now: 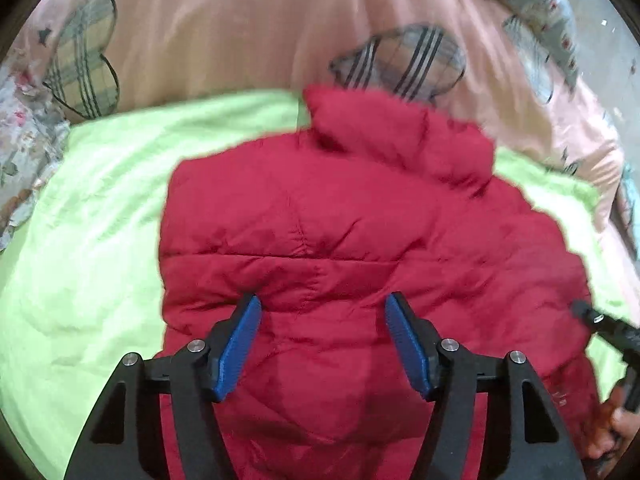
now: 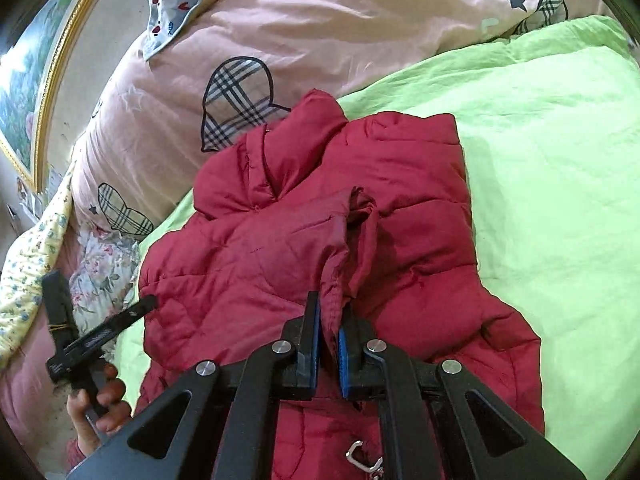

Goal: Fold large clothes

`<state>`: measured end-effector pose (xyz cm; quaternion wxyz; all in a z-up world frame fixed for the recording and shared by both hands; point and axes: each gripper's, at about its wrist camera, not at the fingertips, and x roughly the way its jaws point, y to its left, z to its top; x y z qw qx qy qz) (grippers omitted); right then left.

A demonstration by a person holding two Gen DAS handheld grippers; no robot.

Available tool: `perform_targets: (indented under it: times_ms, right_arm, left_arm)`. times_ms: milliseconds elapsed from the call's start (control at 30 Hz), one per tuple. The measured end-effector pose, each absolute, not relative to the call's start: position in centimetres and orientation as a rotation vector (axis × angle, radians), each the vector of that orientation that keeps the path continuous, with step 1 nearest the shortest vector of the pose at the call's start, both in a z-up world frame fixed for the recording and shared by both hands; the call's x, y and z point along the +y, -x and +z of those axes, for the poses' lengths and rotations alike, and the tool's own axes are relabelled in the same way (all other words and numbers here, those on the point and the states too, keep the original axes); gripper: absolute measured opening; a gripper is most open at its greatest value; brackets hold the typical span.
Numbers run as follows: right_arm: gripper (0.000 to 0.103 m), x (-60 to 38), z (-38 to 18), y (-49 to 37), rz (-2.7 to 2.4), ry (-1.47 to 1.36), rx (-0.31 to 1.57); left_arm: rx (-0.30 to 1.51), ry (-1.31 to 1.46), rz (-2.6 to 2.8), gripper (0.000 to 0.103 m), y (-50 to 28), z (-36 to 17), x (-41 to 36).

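On the bed, across a lime-green quilt (image 2: 540,168), lay the red puffer jacket (image 1: 320,232) we were folding, collar toward the pink duvet (image 2: 320,32) with its plaid hearts. Our right gripper (image 2: 329,320) had its fingers clamped tight on a pinch of the jacket's fabric, what looked like a sleeve cuff, lifted clear of the body so that the cloth rose in a ridge from the padding. Our left gripper (image 1: 320,320) hovered above the lower back of the jacket with its fingers about half open and nothing between them; we could not tell whether the pads grazed the cloth.

From here we judged the main risk to be the slippery shell fabric sliding out of so thin a pinch once the sleeve was carried across. The puffy filling would also tend to spring any fold back open unless the free gripper pressed it down. A metal clasp (image 2: 356,456) near the hem might snag on a finger as well, and dragging could bunch the soft quilt beneath.
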<state>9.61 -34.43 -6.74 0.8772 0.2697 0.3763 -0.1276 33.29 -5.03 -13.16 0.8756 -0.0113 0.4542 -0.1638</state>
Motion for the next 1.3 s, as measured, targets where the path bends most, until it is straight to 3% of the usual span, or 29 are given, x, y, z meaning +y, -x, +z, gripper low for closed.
perform_targets:
  times_ms: [67, 167, 233, 300, 333, 567, 733, 967, 1300]
  right_arm:
    - [0.019, -34.7, -6.7, -9.3, -0.301, -0.562, 0.785]
    - [0.021, -33.6, -4.5, -8.1, -0.406, -0.456, 0.716]
    - [0.029, -32.1, -2.6, -7.7, -0.413, -0.367, 0.649]
    - [0.046, -30.6, -2.0, -8.8, -0.347, -0.314, 0.658]
    - [0.050, -30.1, -2.3, -9.6, -0.306, -0.302, 0.693]
    - [0.048, -30.8, -10.1, -13.6, -0.351, -0.217, 0.946]
    - [0.048, -31.5, -10.9, -13.2, -0.366, -0.224, 0.927]
    - [0.048, -31.3, -11.1, -13.4, -0.372, -0.223, 0.916]
    - [0.051, -32.4, -11.3, -13.2, -0.335, -0.303, 0.890]
  left_arm:
    - [0.985, -0.005, -0.319, 0.065, -33.3, -14.7, -5.1]
    - [0.976, -0.017, -0.313, 0.066, -32.5, -15.3, -4.9]
    - [0.974, -0.022, -0.306, 0.066, -32.2, -15.3, -5.0]
    - [0.978, -0.022, -0.298, 0.066, -32.2, -15.3, -5.0]
    - [0.980, -0.026, -0.294, 0.067, -32.2, -15.3, -5.1]
    - [0.990, -0.059, -0.286, 0.067, -32.3, -14.1, -5.3]
    - [0.921, -0.046, -0.321, 0.065, -30.3, -11.4, -3.6]
    - [1.037, -0.007, -0.271, 0.074, -31.6, -15.4, -2.2]
    - [1.039, -0.008, -0.231, 0.080, -31.2, -15.7, -2.2]
